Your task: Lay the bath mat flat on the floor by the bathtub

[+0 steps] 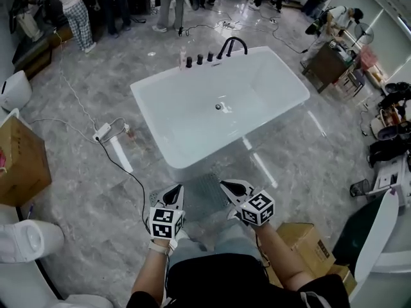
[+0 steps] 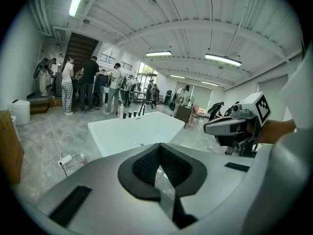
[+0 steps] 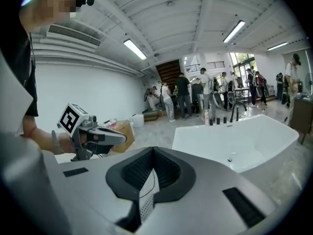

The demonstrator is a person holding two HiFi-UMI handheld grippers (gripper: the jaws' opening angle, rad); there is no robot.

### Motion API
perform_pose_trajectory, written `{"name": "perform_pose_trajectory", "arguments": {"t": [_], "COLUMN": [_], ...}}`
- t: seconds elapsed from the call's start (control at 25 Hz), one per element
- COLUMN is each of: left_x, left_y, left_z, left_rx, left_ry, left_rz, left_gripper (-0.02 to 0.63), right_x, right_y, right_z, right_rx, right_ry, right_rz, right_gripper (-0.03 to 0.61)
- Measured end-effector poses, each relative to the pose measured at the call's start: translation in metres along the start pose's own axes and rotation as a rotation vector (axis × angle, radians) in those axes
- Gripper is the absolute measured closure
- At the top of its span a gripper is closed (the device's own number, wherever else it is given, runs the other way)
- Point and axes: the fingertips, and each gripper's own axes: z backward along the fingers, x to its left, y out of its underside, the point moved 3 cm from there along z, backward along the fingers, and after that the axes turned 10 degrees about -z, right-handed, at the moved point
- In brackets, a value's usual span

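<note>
Grey marble-look floor point(image 1: 83, 191), kinda glossy, in a big open hall with a ribbed white ceiling and tube lights. Dead centre in the head view sits a white rectangular freestanding bathtub point(image 1: 146, 101). It's smooth and shiny, with a small round drain point(image 1: 218, 106) in the bottom. On its 12 o'clock rim there's a black arched faucet point(image 1: 232, 43) with a row of stubby black knobs next to it.

The person stands at the tub's 6 o'clock side with both claws held out toward it. The left gripper point(image 1: 172, 192) and right gripper point(image 1: 230, 186) are grey moulded plastic, each with a white cube of black square markers on the back.

So the bath mat point(image 1: 204, 199) is strung between the two tips, not lying flat. It's grey with a fine ribbed, mesh-like texture, and in the head view it sits right in front of the tub's near wall.

In the left gripper view the jaws are clamped together on a thin edge of the mat point(image 2: 165, 192). It shows as a pale grey strip dotted with tiny holes, pinched between black knobbly pads point(image 2: 146, 165). Same deal in the right gripper view: jaws clenched on a perforated grey sliver of mat point(image 3: 143, 202).

Other stuff:
- brown cardboard box point(image 1: 22, 162) at 9 o'clock from the grippers
- white power strip point(image 1: 103, 132) with a thin black cable, around 10 o'clock
- second cardboard box point(image 1: 308, 241) at about 4 o'clock
- bunch of people point(image 1: 77, 8) standing past the tub, 11 to 12 o'clock
</note>
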Motion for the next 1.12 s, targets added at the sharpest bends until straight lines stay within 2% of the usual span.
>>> {"name": "perform_pose_trajectory", "arguments": {"t": [0.24, 0.52, 0.92, 1.12], "left_x": [-0.006, -0.018, -0.045, -0.053], "left_y": [-0.059, -0.125, -0.182, -0.194], "left_z": [0.048, 0.084, 0.096, 0.097], "left_rx": [-0.088, -0.173, -0.304, -0.355], "left_ry": [-0.012, -0.076, -0.139, -0.162], "left_rz": [-0.070, -0.116, -0.157, -0.154], "left_gripper": [0.597, 0.597, 0.595, 0.595], "right_x": [0.050, 0.074, 0.068, 0.075], "right_y": [-0.058, -0.121, -0.153, -0.153], "right_z": [0.035, 0.079, 0.121, 0.124], "right_rx": [-0.130, -0.223, -0.312, -0.323], "right_ry": [-0.029, -0.074, -0.069, -0.074], "right_rz": [0.050, 0.111, 0.132, 0.170], "right_gripper": [0.552, 0.554, 0.554, 0.554]}}
